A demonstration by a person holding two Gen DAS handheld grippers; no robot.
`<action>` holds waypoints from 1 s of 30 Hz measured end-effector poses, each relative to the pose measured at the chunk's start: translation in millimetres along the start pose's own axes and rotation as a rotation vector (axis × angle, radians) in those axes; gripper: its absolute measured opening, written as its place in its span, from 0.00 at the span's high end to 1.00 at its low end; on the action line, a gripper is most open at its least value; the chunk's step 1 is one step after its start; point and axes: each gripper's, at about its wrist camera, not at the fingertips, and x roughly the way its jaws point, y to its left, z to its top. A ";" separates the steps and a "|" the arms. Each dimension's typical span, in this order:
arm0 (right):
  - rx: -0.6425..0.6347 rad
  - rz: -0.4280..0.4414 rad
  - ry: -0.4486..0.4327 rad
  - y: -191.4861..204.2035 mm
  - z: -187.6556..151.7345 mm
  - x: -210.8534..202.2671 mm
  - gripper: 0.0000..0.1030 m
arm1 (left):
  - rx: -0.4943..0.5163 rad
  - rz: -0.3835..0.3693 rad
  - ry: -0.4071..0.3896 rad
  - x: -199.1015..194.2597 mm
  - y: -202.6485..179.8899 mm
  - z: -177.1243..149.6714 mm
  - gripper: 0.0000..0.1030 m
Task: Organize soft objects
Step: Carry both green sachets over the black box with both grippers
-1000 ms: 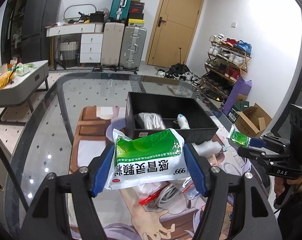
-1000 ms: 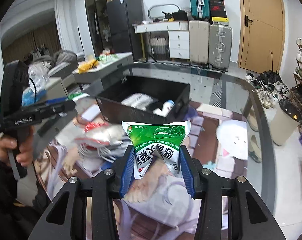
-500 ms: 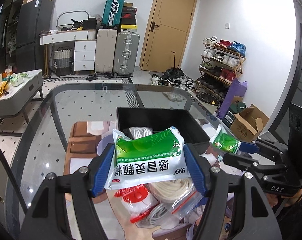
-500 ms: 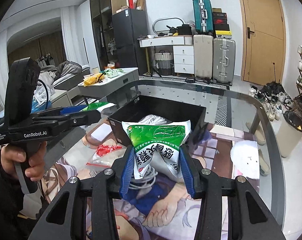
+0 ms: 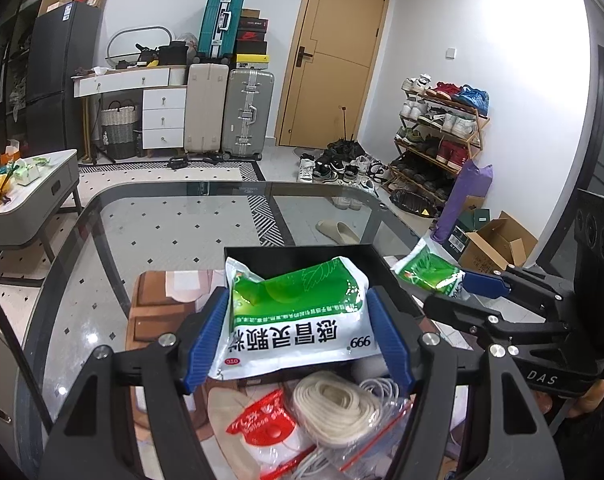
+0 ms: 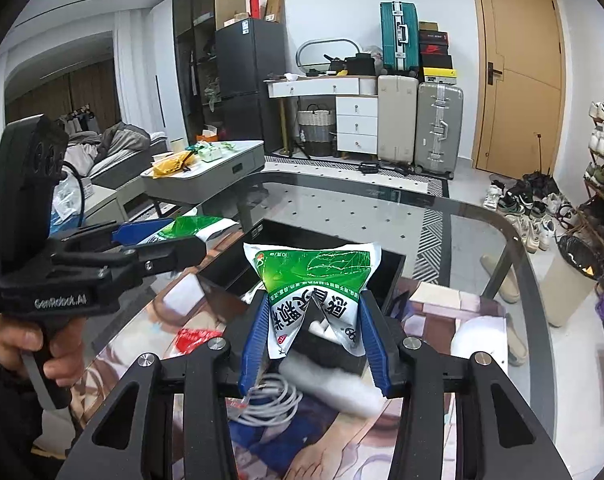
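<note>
A green-and-white sachet pouch (image 5: 297, 320) is pinched flat between the blue pads of my left gripper (image 5: 297, 300), just in front of and above the black box (image 5: 302, 249). My right gripper (image 6: 314, 304) is shut on a second green-and-white pouch (image 6: 318, 276), which is creased in the middle and held over the black box (image 6: 394, 276). Each gripper shows in the other's view: the right gripper (image 5: 466, 282) with its pouch (image 5: 426, 270), and the left gripper (image 6: 141, 236) with its pouch (image 6: 193, 228). A hand (image 6: 41, 344) holds the left tool.
Under the grippers a clear bag with a cream cord coil (image 5: 334, 404), a red-labelled packet (image 5: 261, 420), a white cable (image 6: 265, 400) and a white wad (image 6: 330, 376) lie on a printed mat over the glass table (image 5: 161, 220). A low grey table (image 6: 205, 172) stands to the left.
Both grippers rose and moved toward the black box, each still holding its pouch. The box now sits close behind the pouches, and the bagged cord lies directly below.
</note>
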 end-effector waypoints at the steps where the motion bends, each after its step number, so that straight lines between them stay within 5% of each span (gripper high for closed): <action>1: -0.001 -0.006 0.002 -0.7 2.8 2.8 0.57 | 0.000 0.001 -0.002 2.4 0.0 1.8 0.33; 30: -0.151 -0.059 0.188 -7.3 13.5 95.3 0.57 | -0.019 0.002 0.083 71.3 7.9 13.0 0.33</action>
